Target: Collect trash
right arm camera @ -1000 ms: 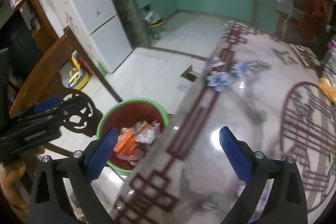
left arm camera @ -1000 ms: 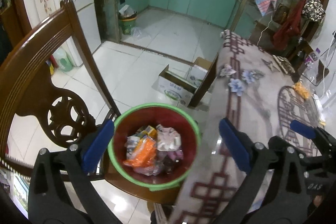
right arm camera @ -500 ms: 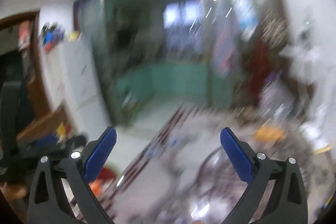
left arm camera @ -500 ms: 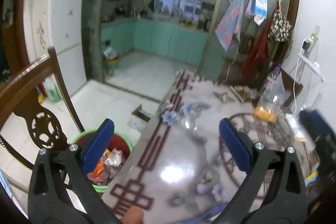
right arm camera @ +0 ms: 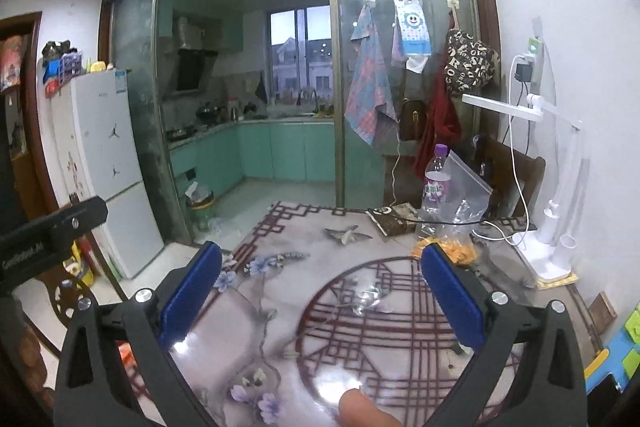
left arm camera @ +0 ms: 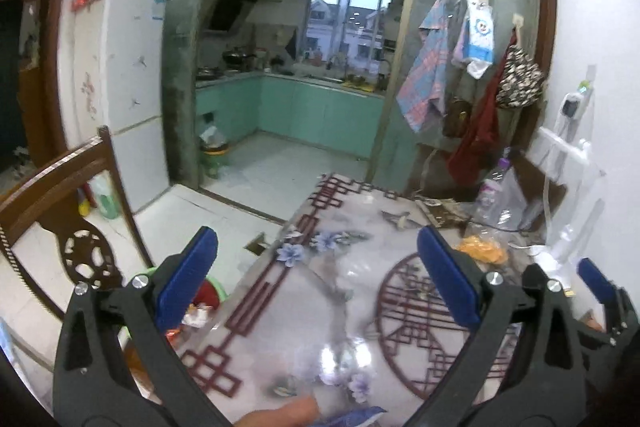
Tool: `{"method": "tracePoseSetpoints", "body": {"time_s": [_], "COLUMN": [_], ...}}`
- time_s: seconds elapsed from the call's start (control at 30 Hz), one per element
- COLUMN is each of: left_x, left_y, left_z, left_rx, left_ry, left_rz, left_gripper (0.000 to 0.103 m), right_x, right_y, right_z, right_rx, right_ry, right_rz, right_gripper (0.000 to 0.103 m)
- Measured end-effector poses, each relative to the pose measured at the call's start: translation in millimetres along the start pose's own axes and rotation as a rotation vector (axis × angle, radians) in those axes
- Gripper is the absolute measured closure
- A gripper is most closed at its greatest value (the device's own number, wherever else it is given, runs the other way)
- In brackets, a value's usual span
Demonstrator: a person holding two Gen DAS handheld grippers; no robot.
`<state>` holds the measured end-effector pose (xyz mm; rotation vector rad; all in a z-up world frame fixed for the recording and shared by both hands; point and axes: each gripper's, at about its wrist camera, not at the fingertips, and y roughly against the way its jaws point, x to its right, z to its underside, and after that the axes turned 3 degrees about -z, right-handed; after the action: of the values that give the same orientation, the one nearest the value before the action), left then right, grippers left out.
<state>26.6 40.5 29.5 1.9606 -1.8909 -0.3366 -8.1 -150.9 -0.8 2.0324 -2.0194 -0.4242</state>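
You have lifted both the left gripper (left arm camera: 316,279) and right gripper (right arm camera: 320,287) off the green-rimmed red trash bin (left arm camera: 208,293); both gape wide, empty, over the patterned glossy table (left arm camera: 320,327), suggesting collecting is done.

Trash bin (left arm camera: 216,289): green rim, red inside; stands on the floor beside the table edge, mostly hidden behind the left jaw of the left gripper.
Bin contents (left arm camera: 196,313): crumpled wrappers, pale and orange, lying inside, seen just right of that jaw.
Right wrist view: only an orange scrap (right arm camera: 127,353) shows, behind the left jaw.
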Motion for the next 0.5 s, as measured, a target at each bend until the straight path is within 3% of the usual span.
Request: {"method": "tracePoseSetpoints", "body": {"time_s": [0.5], "left_x": [6.1], "left_y": [2.3], "left_z": [4.1], "left_rx": [-0.024], "left_ry": [-0.011], "left_rz": [-0.063], "left_gripper": [0.005], "right_x": [9.3], "right_y": [-7.6], "right_z": [5.9], "right_rx": [-0.06], "right_ry": [-0.037], "right_rz": [-0.049], "right_gripper": [0.006]}}
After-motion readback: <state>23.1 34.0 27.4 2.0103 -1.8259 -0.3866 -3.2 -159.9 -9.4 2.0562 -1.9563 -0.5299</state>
